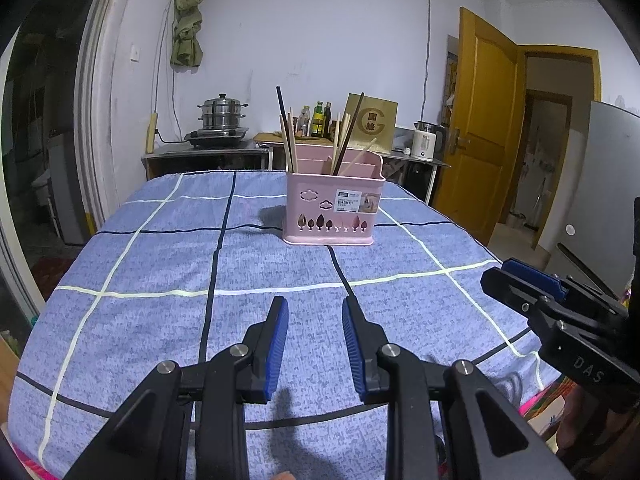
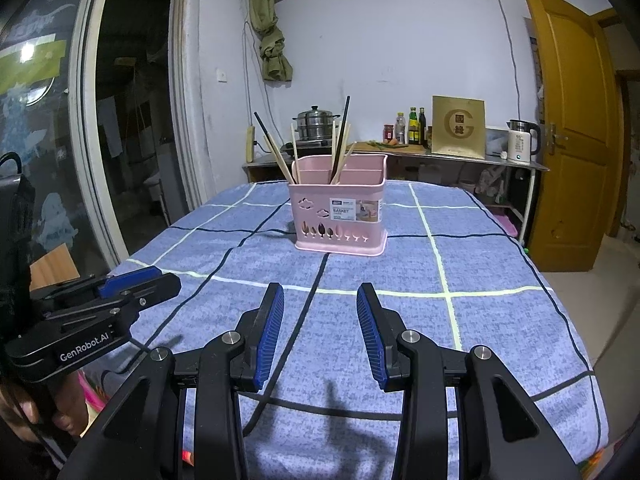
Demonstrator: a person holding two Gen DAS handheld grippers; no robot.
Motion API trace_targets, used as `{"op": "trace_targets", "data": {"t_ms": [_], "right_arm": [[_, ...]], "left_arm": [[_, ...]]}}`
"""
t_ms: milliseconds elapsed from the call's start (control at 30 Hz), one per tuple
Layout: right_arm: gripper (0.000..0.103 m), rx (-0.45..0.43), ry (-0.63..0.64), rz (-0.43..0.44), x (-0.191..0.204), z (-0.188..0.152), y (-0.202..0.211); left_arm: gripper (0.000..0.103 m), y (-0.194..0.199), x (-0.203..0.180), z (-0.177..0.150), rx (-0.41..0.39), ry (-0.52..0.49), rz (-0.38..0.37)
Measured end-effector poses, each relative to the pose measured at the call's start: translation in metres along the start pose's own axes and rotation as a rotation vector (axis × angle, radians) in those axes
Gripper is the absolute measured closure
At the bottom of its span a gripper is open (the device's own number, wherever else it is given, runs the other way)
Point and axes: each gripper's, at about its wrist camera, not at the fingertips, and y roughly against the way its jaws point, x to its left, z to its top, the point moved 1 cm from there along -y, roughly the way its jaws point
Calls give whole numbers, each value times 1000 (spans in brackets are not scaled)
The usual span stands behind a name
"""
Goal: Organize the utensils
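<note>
Holding my left gripper (image 1: 315, 312) and right gripper (image 2: 320, 298) apart and empty, I see one pink plastic basket (image 1: 334, 210) with several thin chopsticks (image 1: 289, 144) on the checked cloth (image 1: 160, 260).

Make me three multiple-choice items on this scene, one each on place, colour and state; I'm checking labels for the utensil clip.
1. Where are the chopsticks? A) flat on the cloth B) standing in the basket C) in a gripper
2. What colour is the basket? A) pink B) green C) white
3. How is the left gripper? A) shut on a chopstick B) shut on the basket C) open, holding nothing

Answers: 1 B, they stick up out of its compartments; 2 A, its walls are pink; 3 C, only the cloth shows between its fingers.
</note>
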Motion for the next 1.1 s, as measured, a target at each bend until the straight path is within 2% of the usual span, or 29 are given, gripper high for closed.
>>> {"op": "trace_targets", "data": {"t_ms": [1100], "right_arm": [[64,6,1,3,1,0,-1]], "left_arm": [[75,-1,-2,-3,8,-2,-6]]}}
